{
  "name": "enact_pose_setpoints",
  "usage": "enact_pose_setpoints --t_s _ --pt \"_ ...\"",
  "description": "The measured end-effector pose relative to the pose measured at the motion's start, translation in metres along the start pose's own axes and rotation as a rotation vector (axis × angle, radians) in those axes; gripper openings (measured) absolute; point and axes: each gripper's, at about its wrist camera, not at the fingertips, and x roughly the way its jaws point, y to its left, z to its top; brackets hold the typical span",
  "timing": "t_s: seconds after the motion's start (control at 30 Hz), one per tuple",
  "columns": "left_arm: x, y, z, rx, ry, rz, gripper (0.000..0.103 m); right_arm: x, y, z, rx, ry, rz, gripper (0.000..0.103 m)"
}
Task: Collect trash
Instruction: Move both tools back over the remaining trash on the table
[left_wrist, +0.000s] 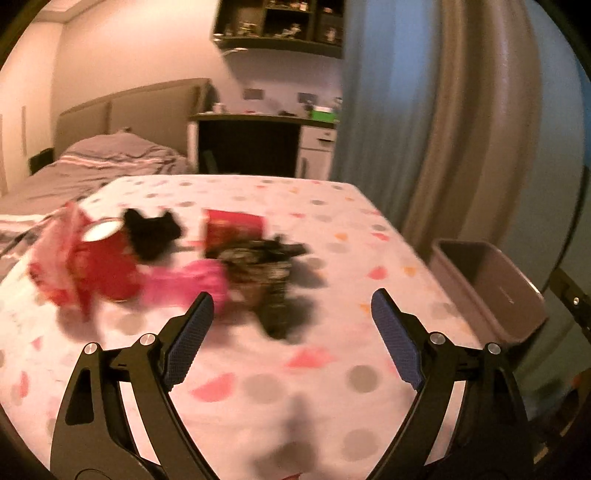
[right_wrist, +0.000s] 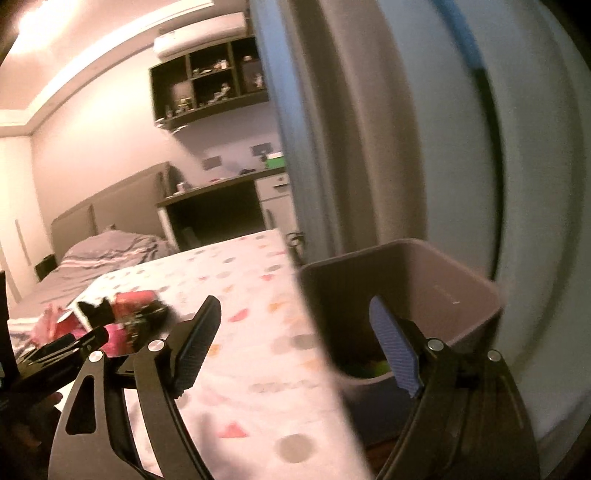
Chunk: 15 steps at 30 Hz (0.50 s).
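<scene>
Bedroom light falls warm on the spotted tablecloth (left_wrist: 332, 369), with a bed and a desk blurred behind it. My left gripper (left_wrist: 291, 332) hangs over the cloth with its jaws spread wide and nothing between them. Just ahead and a little to its left lies the trash pile (left_wrist: 177, 258): a red cup on its side, pink and red wrappers, a black scrap and a dark patterned wrapper (left_wrist: 266, 273) nearest my blue pads. That dark wrapper seems to run toward me, roughly along my fingers, though blur hides its edges.

My right gripper (right_wrist: 295, 347) is also wide and empty, straddling the table edge with the bin (right_wrist: 443, 266) directly ahead; something green shows at the bin's bottom.

I judge my left is the nearer of the 2 to the pile, the right nearer the bin. So the left should reach forward-left for the next piece.
</scene>
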Motion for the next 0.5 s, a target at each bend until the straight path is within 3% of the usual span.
enact_pose_setpoints --t_s 0.5 --pt "-0.045 0.126 -0.008 -0.144 -0.053 0.218 0.086 0.020 0.153 -0.033 -0.170 0.073 0.230 0.080"
